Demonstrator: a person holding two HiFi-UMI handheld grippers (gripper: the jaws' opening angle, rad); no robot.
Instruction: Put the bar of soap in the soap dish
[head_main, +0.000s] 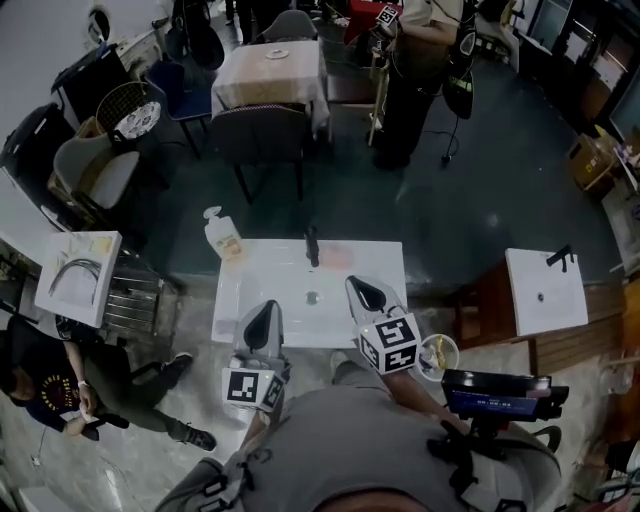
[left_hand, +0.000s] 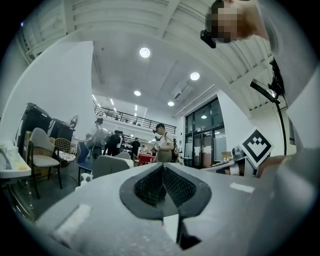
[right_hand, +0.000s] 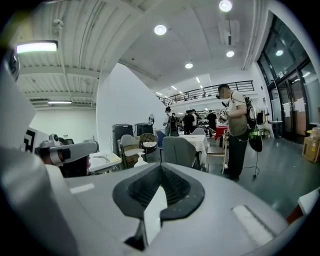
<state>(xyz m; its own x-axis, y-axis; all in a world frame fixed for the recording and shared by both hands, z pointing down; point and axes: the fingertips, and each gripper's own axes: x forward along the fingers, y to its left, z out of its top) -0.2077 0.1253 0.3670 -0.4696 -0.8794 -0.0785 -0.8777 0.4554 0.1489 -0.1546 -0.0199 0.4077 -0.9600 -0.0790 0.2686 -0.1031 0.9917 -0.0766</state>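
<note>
Task not begun: left hand-held gripper (head_main: 265, 310) and right hand-held gripper (head_main: 362, 290) hover over the sink's (head_main: 250, 290) near edge, both pressed together and empty, while a pinkish bar, likely the soap (head_main: 337, 257), lies untouched beside the tap (head_main: 312, 245); dish not identifiable.

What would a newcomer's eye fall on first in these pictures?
The white sink sits at the centre of the head view, with a black faucet at its rear edge and a pump bottle at its left rear corner. Over its near edge hang the left gripper and the right gripper, both with jaws shut and empty. A pinkish bar of soap lies on the ledge right of the faucet.
</note>
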